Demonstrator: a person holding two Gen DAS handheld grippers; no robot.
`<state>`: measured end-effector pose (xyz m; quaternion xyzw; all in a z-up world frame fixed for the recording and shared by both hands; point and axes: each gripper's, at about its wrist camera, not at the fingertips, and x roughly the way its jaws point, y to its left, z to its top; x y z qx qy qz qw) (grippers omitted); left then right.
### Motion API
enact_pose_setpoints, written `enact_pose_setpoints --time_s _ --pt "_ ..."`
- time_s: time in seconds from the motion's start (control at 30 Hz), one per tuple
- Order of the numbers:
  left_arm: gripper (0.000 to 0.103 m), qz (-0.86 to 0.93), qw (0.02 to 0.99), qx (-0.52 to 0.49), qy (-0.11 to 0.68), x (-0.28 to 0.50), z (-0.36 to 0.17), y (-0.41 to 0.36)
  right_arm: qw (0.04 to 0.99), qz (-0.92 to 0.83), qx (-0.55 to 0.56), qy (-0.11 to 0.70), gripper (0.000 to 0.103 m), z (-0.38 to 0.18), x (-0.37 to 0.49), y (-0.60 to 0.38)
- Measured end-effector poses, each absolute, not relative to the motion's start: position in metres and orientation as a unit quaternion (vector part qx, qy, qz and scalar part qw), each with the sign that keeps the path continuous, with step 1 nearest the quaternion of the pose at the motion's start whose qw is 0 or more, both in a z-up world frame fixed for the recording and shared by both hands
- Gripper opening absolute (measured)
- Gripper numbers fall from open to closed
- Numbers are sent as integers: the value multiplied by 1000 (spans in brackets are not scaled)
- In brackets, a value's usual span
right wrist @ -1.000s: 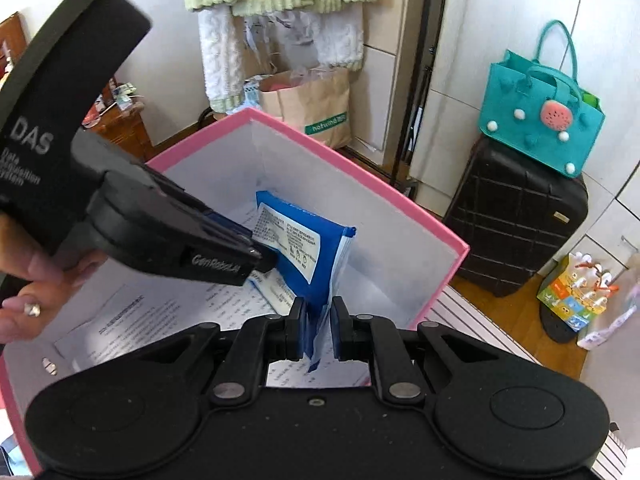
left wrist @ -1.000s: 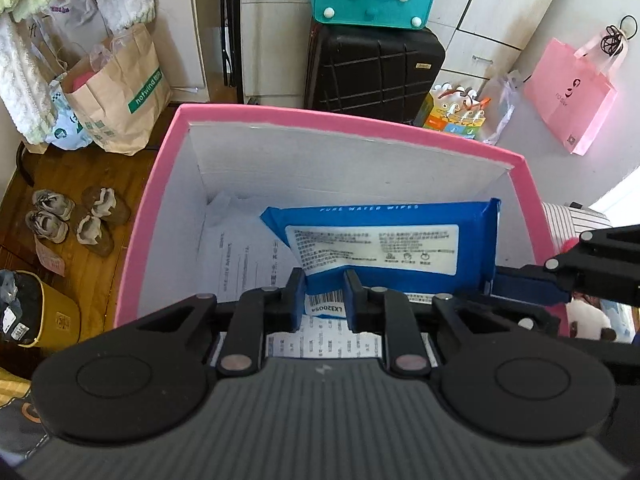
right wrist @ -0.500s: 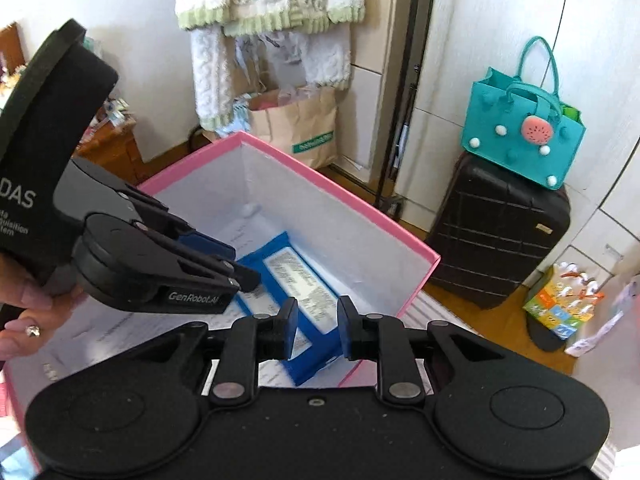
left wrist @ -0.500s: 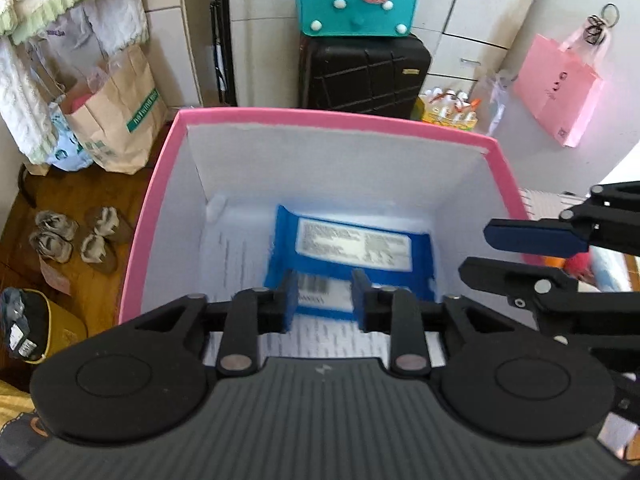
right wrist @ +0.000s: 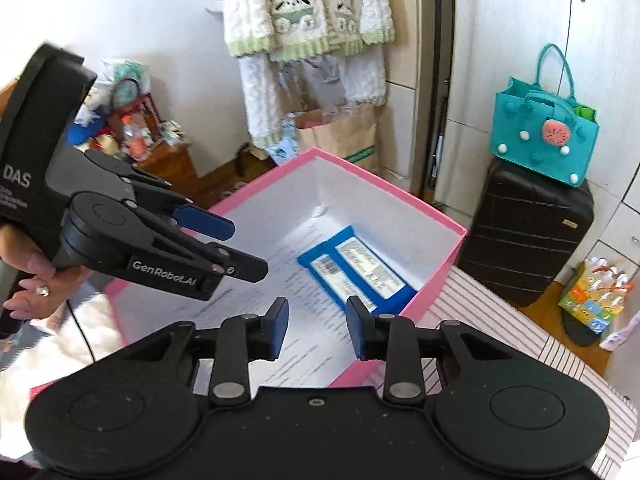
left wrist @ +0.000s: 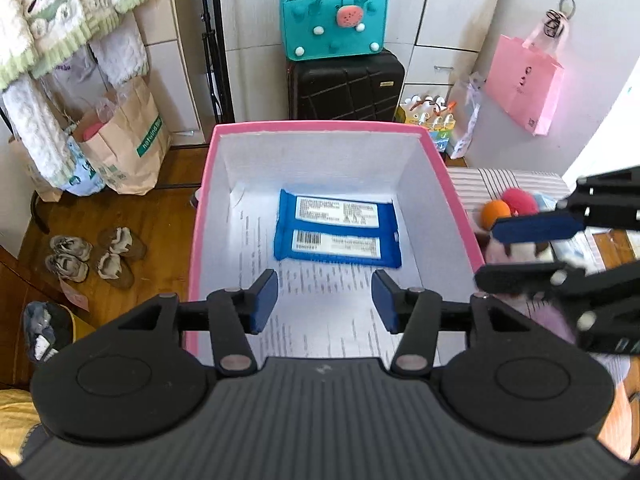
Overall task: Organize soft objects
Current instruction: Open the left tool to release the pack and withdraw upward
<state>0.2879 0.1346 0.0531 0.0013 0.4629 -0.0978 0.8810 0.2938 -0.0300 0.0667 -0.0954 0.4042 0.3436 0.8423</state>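
A blue pack of wet wipes (left wrist: 337, 230) (right wrist: 356, 271) lies flat on the printed paper at the bottom of the pink box (left wrist: 452, 196) (right wrist: 440, 272). My left gripper (left wrist: 324, 305) (right wrist: 230, 246) hangs above the box's near end, its jaws opening with nothing between them. My right gripper (right wrist: 317, 324) (left wrist: 520, 248) is above the box's right rim, jaws also opening and empty. Soft toys, an orange ball (left wrist: 495, 213) and a red one (left wrist: 520, 200), lie on the striped surface right of the box, partly hidden by the right gripper.
A black suitcase (left wrist: 346, 84) with a teal felt bag (left wrist: 334, 26) on top stands behind the box. Paper bags (left wrist: 124, 140) and slippers (left wrist: 96, 256) are on the wooden floor at left. A pink bag (left wrist: 524, 80) hangs at right. A hand (right wrist: 28, 280) holds the left gripper.
Both grippers let go of the wipes pack, which dropped flat onto the box floor. Both jaws spread wider and both grippers rose and drew back from the box.
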Motion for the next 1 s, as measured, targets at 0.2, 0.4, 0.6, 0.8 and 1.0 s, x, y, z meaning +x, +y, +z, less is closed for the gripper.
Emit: enact_pose_setpoints --time_s 0.2,0.4,0.6,0.8,1.0 --pt "58 -97 887 23 450 253 72 141 852 351 -91 378 45 90 267 -42" --pt "65 -104 894 19 435 224 89 147 853 360 -112 360 47 108 240 -48" --pt "68 -104 900 29 422 203 101 150 856 379 -117 332 53 126 203 -60" --pt "72 -116 911 24 395 178 118 155 857 394 -112 313 54 133 172 -78" --pt "77 -127 914 43 383 150 118 146 862 391 -108 305 59 129 145 -97"
